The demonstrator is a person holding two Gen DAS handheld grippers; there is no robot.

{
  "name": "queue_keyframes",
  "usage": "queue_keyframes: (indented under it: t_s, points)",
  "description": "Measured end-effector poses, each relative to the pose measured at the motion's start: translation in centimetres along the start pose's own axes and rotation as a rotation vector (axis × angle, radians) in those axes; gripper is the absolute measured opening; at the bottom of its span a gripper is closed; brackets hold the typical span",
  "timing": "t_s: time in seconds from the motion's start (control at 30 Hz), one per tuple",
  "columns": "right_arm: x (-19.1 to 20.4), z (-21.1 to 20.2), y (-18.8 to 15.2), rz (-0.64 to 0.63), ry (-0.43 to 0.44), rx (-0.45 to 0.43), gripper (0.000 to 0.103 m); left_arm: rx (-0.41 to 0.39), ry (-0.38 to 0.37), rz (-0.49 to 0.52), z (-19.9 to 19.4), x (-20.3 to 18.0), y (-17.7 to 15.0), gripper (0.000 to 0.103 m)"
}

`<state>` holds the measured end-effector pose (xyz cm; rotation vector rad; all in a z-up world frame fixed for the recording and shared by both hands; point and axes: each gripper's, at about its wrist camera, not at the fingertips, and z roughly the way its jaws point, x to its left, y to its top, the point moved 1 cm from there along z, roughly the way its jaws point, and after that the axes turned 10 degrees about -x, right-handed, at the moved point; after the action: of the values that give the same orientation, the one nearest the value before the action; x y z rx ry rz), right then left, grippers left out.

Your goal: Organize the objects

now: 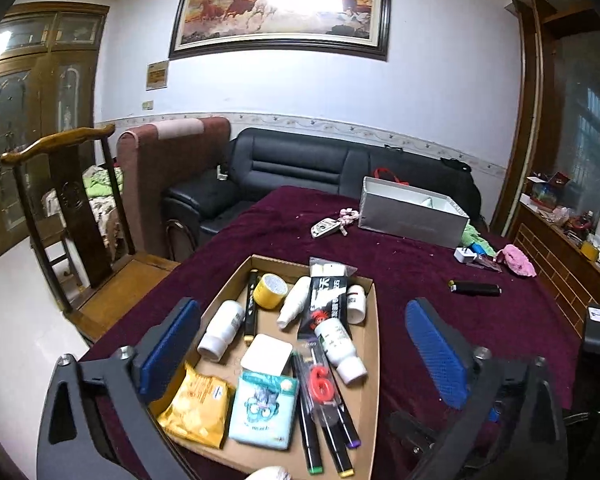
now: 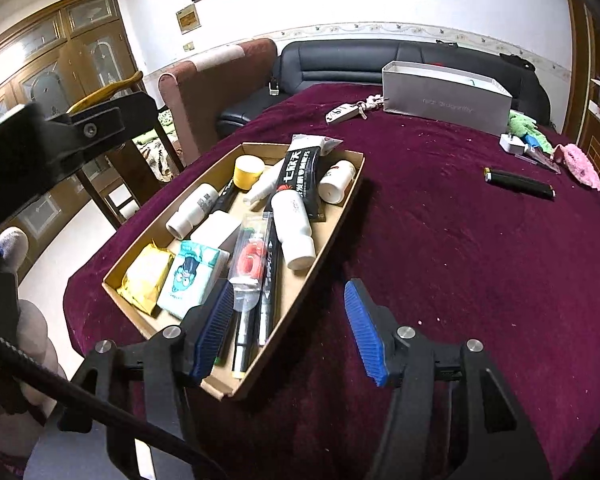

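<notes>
2 open grippers [image 1: 300,344] [image 2: 290,328] just above filled cardboard tray [image 2: 340,216]

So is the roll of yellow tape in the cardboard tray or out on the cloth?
In the tray: the yellow tape lies inside the cardboard tray, at its far end.

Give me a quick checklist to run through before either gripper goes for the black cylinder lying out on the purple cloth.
1. left gripper empty, jaws wide: ok.
2. right gripper empty, jaws apart: ok.
3. black cylinder lies alone on the purple cloth, nothing touching it: ok.
4. Path from the right gripper to the cylinder is bare cloth: ok.
5. Room left in the cardboard tray: not ok, it is crowded with bottles, markers and packets.
6. Which way the cylinder would roll if nudged: cannot tell.
</notes>
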<state>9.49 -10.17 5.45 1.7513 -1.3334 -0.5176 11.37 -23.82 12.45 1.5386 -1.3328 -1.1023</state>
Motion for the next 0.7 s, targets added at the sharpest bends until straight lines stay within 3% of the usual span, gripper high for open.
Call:
queue_keyframes:
  t_s: [0.43, 0.7]
  points:
    - [-0.4, -1.5, -1.7, -0.070, -0.071, -0.051, 0.058, 0.006, 0.124, 0.007, -2.5, 0.3, -1.5, 0.101]
    - [-0.2, -1.3, -2.2, -0.098, -0.079, -0.047, 0.059, 0.018, 0.156, 0.003, -2.1, 0.8, -2.1, 0.101]
